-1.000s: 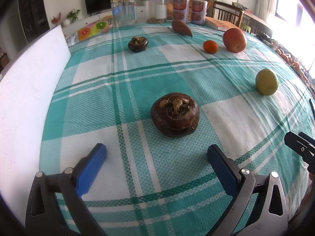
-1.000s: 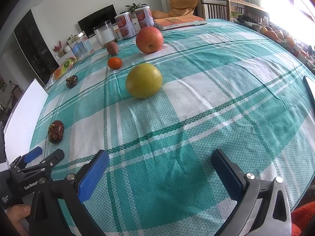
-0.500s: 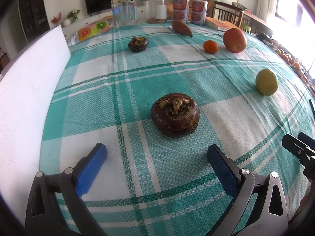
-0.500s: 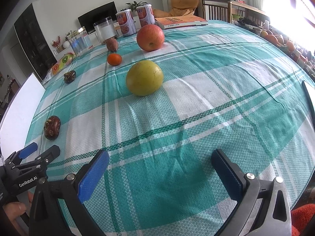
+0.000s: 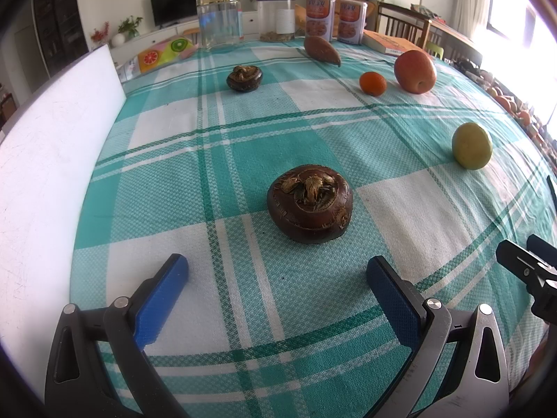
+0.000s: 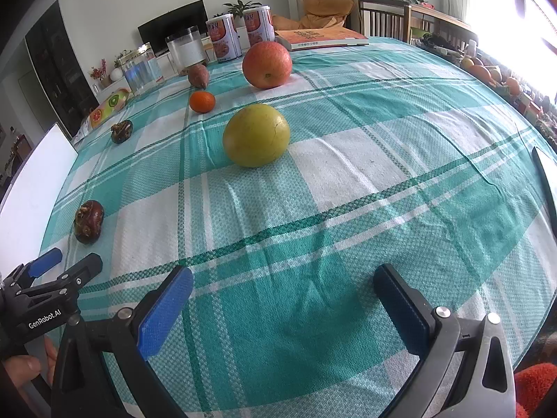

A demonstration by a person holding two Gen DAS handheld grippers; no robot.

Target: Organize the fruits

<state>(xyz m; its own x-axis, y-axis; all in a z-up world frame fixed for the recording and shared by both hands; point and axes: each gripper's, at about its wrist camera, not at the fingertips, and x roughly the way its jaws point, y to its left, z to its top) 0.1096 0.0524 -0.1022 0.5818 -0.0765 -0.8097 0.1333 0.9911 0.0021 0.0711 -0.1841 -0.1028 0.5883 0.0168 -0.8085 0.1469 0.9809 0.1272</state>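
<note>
Fruits were seen spread over the surface (image 5: 243, 313), which was covered with a teal and white checked cloth. The left claw (image 5: 276, 271) was held with its blue pads wide apart and nothing between them, just in front of a dark brown water chestnut (image 5: 310, 207). A second water chestnut (image 5: 244, 78) was placed farther back, well apart from the first. A small orange mandarin (image 5: 373, 83) and a big red apple (image 5: 415, 71) were found near each other at the far right, and a brown pointed sweet potato (image 5: 322, 51) lay behind them. The right claw (image 6: 283, 280) was also held wide apart and empty, pointed toward a yellow-green round fruit (image 6: 256, 134), which stood alone on a white square of the cloth. At the far edge a glass jar (image 5: 219, 21), two printed cans (image 5: 336, 15) and a book (image 6: 322, 39) were noticed. A white board (image 5: 45, 160) was seen along the left side.
</note>
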